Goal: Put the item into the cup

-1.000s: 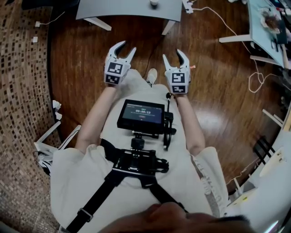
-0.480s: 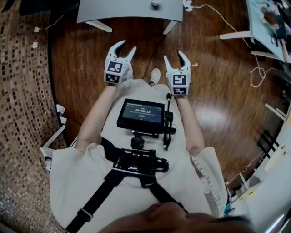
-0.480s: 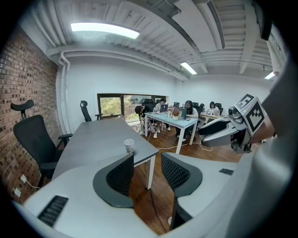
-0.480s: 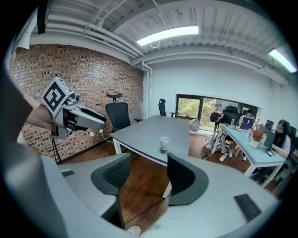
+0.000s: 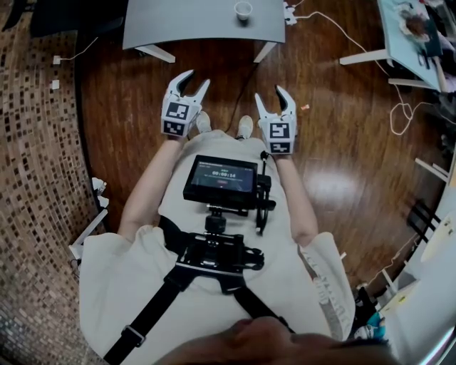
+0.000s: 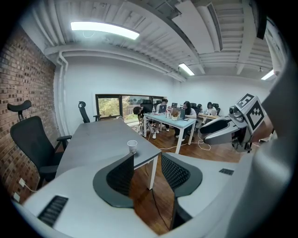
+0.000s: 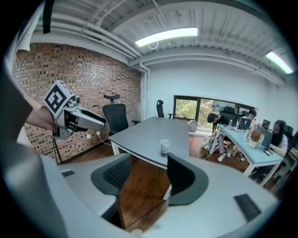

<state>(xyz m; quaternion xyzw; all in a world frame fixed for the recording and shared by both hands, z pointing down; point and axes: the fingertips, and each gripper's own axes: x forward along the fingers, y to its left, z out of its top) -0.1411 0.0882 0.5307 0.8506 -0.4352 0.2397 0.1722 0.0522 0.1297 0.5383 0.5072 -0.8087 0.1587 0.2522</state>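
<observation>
A white paper cup (image 5: 243,10) stands near the front edge of a grey table (image 5: 178,21); it also shows as the cup (image 6: 132,147) in the left gripper view and the cup (image 7: 165,146) in the right gripper view. My left gripper (image 5: 191,80) and right gripper (image 5: 272,96) are held out over the wooden floor, short of the table, both open with nothing between the jaws. In the left gripper view the left gripper (image 6: 148,173) points at the table edge. The right gripper (image 7: 149,174) also faces the table. No item to put in the cup is visible.
A small orange bit (image 5: 305,108) lies on the wooden floor to the right of my right gripper. Office chairs (image 7: 114,118) stand behind the grey table by a brick wall. A second table (image 5: 410,32) with clutter and people seated is at the right. Cables (image 5: 342,28) trail on the floor.
The view has shifted forward: the table and cup have come further into the head view. Both grippers stay open and side by side.
</observation>
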